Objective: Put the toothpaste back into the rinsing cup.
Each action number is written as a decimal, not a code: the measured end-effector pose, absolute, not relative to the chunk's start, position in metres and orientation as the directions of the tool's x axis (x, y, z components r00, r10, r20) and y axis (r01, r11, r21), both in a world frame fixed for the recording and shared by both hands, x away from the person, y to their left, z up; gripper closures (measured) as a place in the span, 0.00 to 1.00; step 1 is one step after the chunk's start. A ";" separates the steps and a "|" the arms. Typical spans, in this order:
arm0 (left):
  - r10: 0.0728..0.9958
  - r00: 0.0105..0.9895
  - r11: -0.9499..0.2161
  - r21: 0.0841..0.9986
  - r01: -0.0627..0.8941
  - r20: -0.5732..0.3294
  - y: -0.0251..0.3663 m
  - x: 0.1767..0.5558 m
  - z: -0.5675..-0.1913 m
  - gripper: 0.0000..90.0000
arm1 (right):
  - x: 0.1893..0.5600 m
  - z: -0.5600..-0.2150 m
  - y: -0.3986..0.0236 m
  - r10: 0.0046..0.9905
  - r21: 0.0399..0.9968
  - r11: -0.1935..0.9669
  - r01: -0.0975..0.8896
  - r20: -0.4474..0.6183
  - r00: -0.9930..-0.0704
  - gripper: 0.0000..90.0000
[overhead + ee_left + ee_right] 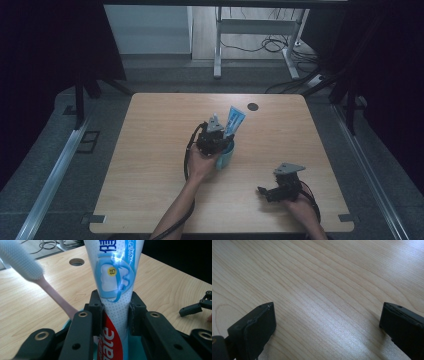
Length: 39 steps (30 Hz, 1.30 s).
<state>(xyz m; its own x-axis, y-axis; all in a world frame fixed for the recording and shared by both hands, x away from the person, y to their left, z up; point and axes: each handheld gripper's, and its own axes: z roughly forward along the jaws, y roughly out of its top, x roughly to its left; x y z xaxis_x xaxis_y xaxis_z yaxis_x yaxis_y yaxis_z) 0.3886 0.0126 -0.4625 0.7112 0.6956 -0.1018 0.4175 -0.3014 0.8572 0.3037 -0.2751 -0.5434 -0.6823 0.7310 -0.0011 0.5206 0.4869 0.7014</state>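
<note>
From the high view I look down on a pale wooden desk [150,165]. Nearest me, at about 5 o'clock, my right gripper [265,191] lies low over the desk, pointing toward 9 o'clock. Its jaws stand wide apart with nothing between them; in the right gripper view bare wood grain shows between the two black jaws.

Farther in, near the middle of the desk, my left hand [201,165] holds the left gripper [220,142] over a teal cup [226,155]. Its jaws are closed onto a tube [234,121] of toothpaste that stands in the cup and leans toward 1 o'clock. In the left gripper view the jaws press the tube [115,297] from both sides, just above its red band; the upper part is white and blue with a tooth picture. A toothbrush [37,277] with a pink handle and pale bristles also rises from the cup [65,326], tilted toward 11 o'clock, just beside the tube. I cannot tell whether they touch.

Beyond the cup, at 12 o'clock near the far edge, is a round dark hole [253,106] in the desk. Past the desk, cables [272,45] lie on the floor.
</note>
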 end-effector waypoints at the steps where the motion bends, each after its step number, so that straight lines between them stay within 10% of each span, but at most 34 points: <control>1: 0.697 0.711 -0.305 0.856 0.418 -0.099 0.013 0.388 -0.463 0.78 | 0.304 -0.543 -0.275 0.731 0.701 0.487 0.520 -0.001 -0.682 0.00; 39: 0.703 0.702 -0.327 0.823 0.464 -0.116 0.019 0.387 -0.459 0.59 | 0.304 -0.543 -0.275 0.731 0.701 0.487 0.521 -0.001 -0.682 0.00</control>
